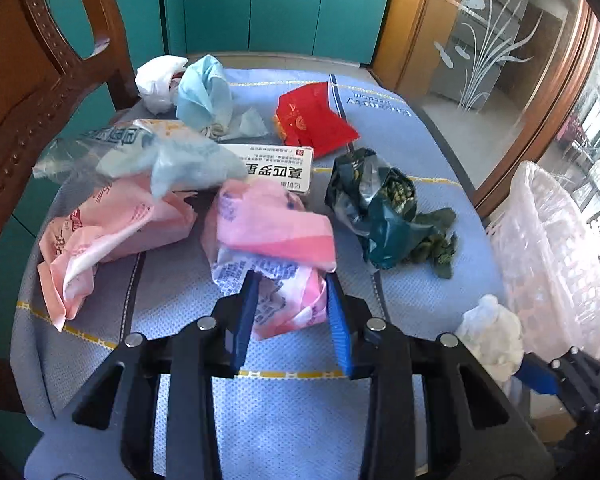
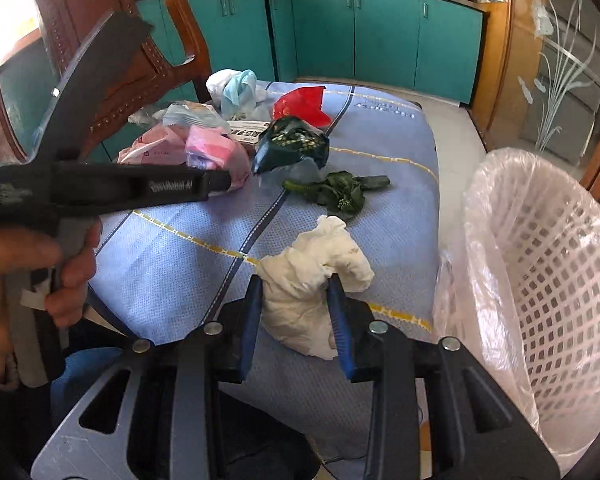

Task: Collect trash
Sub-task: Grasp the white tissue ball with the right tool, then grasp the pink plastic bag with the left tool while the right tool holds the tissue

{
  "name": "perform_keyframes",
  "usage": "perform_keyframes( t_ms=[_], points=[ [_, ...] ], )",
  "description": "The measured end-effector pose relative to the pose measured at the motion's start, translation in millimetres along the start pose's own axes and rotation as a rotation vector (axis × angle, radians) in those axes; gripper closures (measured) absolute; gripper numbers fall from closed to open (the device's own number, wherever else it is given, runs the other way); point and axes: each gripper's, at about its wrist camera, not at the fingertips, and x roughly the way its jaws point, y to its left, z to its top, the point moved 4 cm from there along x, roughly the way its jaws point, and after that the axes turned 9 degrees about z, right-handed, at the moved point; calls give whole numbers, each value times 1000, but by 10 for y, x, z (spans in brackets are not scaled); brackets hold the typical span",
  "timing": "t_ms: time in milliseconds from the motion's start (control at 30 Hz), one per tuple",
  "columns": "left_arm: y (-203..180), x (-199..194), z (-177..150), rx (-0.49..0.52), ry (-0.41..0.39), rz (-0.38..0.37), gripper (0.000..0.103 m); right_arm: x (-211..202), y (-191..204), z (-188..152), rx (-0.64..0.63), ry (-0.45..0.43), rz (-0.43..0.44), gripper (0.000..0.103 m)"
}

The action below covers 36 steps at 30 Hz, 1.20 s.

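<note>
My left gripper point(image 1: 292, 280) has its blue fingers on either side of a crumpled pink wrapper point(image 1: 272, 252) on the blue cloth and is closed against it. My right gripper point(image 2: 296, 284) is shut on a crumpled white tissue wad point(image 2: 312, 280), which also shows in the left wrist view point(image 1: 492, 332). The white mesh basket point(image 2: 548, 264) lined with a clear bag stands at the right, beside the cloth edge. Other trash lies behind: another pink wrapper point(image 1: 112, 232), a dark green bag point(image 1: 372, 196), a red packet point(image 1: 316, 120), a white box point(image 1: 276, 164).
A light blue mask point(image 1: 204, 92) and white bag point(image 1: 156, 80) lie at the far end. Green vegetable scraps point(image 2: 340, 192) lie mid-cloth. A wooden chair back point(image 1: 48, 72) stands left. Teal cabinets point(image 2: 340, 32) line the back, a glass door point(image 1: 500, 40) the right.
</note>
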Motion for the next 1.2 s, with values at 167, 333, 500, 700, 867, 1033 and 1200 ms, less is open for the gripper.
perform_keyframes(
  t_ms=[167,333,500,700,867,1033,1200],
  points=[
    [89,-93,-72,-15,-15,-4,81,10,46,29,-3,-6,5,69],
    [210,-328,-199,-20,-64,12,82,-18,98,65,-5,-27,2,69],
    [318,-646,-318,-22,-143,73,82,-96,130,102,-16,-58,-25,69],
    [444,-952,-401,-60,-215,117,82,-125,205,105,-23,-70,-28,69],
    [528,-1175,-419,-90,-277,121,82,-234,302,129,-43,-103,-46,69],
    [562,-1438,-410,-100,-349,136,82,-417,391,199,-66,-155,-72,69],
    [593,-1618,-400,-100,-393,157,82,-643,473,290,-86,-224,-104,69]
  ],
)
